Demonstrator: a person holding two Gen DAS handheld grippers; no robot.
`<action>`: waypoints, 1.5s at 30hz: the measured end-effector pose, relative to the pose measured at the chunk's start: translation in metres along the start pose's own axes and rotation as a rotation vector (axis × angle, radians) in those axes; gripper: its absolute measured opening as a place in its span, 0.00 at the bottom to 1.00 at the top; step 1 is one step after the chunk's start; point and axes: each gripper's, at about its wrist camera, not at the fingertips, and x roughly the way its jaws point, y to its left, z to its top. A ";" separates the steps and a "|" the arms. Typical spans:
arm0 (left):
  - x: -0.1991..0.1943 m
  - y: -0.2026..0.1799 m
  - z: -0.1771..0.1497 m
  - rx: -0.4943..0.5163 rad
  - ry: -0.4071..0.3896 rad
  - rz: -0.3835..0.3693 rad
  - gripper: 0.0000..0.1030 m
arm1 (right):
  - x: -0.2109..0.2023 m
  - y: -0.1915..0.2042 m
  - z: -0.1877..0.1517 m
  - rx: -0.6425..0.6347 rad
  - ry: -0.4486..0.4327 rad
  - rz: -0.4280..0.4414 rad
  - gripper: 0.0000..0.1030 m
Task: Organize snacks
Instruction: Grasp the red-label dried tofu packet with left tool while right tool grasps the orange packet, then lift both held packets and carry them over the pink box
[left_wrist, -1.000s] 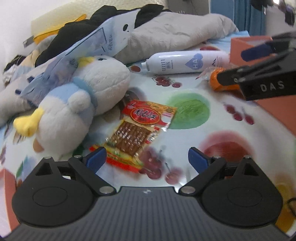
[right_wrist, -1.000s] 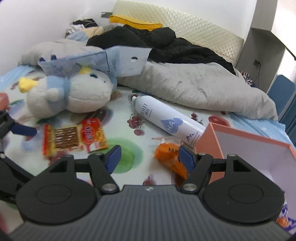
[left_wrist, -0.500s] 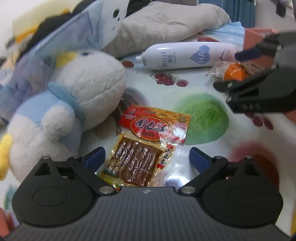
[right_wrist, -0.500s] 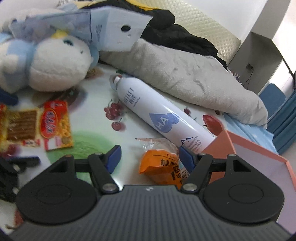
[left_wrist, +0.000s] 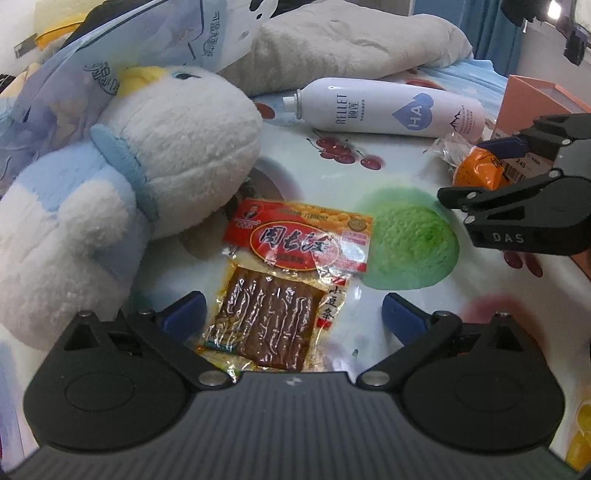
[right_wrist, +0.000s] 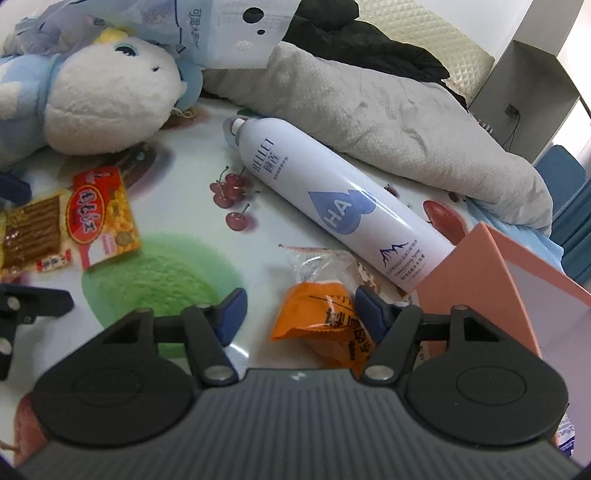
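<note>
Red-and-clear packet of brown bean strips (left_wrist: 291, 280) flat on the fruit-printed sheet (left_wrist: 410, 236), lower end lying between the blue pads of the left gripper (left_wrist: 291, 317). Jaws there wide apart, pads clear of the wrapper on both sides, nothing gripped. Upper left corner of that packet close against the white-and-blue plush toy (left_wrist: 122, 184).

Orange snack pack (right_wrist: 325, 325) with a crinkled clear end, further right on the sheet, lying between the pads of the right gripper (right_wrist: 299, 314). Jaws just been closing, about halfway in, pack between them; right pad at the pack's edge, left pad apart from it, so not yet clamped.

Just beyond the orange pack, white spray can (right_wrist: 332, 206) on its side, marked with a blue drop and "HA", nozzle toward the plush toy. Foot of the can near the corner of an open salmon-pink box (right_wrist: 498, 280) with a white inside. Behind the can, crumpled grey blanket (right_wrist: 388, 107) and black clothing (right_wrist: 351, 44). Pale printed plastic bag (right_wrist: 221, 29) draped over the plush toy's head.
</note>
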 end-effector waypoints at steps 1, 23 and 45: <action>-0.001 -0.001 0.000 -0.010 0.003 0.005 0.98 | -0.002 0.000 -0.001 -0.004 0.000 0.000 0.57; -0.047 -0.043 -0.041 -0.176 -0.011 0.144 0.70 | -0.058 0.020 -0.034 -0.135 -0.009 0.150 0.48; -0.120 -0.072 -0.099 -0.448 -0.019 0.127 0.64 | -0.148 0.024 -0.089 -0.069 -0.015 0.297 0.43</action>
